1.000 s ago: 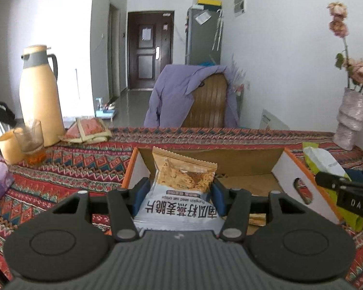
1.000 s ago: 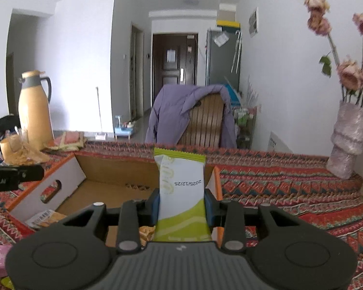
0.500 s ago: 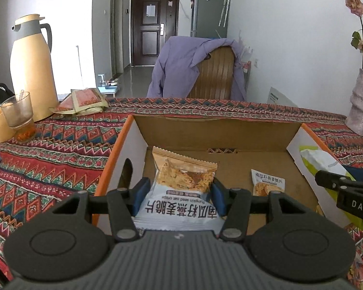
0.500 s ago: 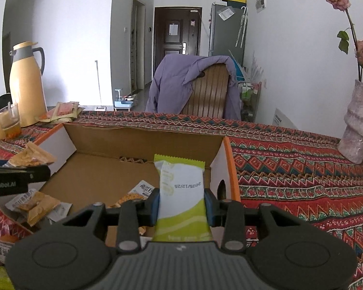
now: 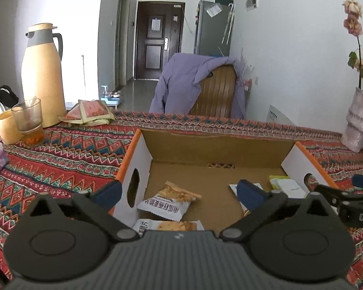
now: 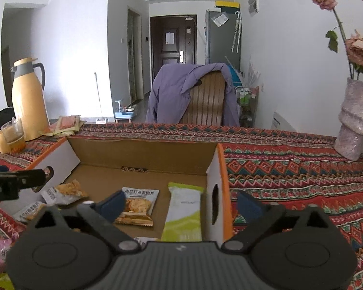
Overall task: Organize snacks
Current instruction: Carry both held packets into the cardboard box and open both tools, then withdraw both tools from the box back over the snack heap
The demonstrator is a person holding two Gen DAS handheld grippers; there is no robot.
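Both jaws standing wide, having just been opening, nothing between them. Left gripper point(image 5: 179, 191), right gripper point(image 6: 179, 204) hovering over box point(image 6: 142, 152). Green packet point(image 6: 184, 212), oat packet point(image 5: 168, 204) lying inside. Packets light, crinkly, slippery; judging sealed edges best for pinching.

White walls point(image 6: 278, 72) and a dark door point(image 6: 173, 46) are shown. A purple coat point(image 6: 179, 91) is draped over a wooden chair point(image 6: 208, 101).
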